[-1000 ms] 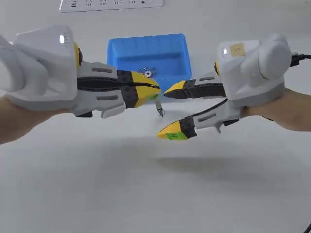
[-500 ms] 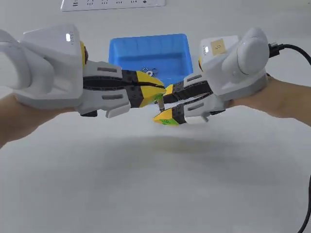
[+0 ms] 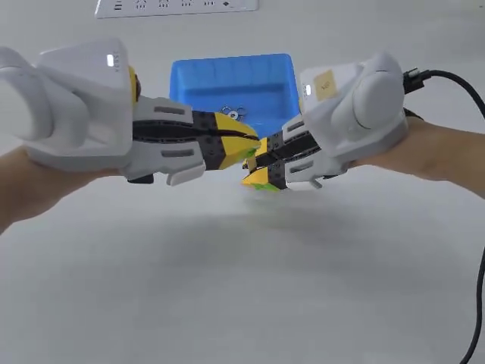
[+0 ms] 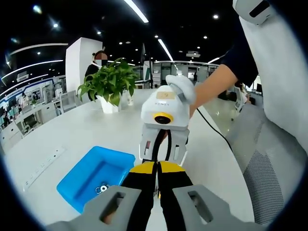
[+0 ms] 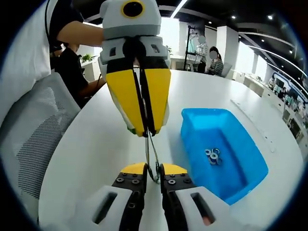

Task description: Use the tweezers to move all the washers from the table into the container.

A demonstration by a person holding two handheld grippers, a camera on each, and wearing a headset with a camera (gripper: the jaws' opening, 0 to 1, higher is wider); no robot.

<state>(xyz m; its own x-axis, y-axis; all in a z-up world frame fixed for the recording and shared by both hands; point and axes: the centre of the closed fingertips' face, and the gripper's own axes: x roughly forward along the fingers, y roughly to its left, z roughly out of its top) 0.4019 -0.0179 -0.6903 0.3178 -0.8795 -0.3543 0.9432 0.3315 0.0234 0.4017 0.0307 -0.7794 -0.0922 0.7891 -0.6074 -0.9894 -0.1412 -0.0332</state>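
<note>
Right gripper view: right gripper [image 5: 153,170] nips the near end of the tweezers [image 5: 151,151], jaws almost together.
Left gripper [image 5: 144,131]: faces it, jaws pressed on the far end of the tweezers.
Washers [image 5: 211,156]: small heap inside the blue container [image 5: 240,144], on the table [image 5: 96,144] beside both grippers.

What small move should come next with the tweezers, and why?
Probably open the left gripper slightly: the tweezers are clamped in its shut jaws, and the right gripper seems closed on their free end, so it could take them.
</note>
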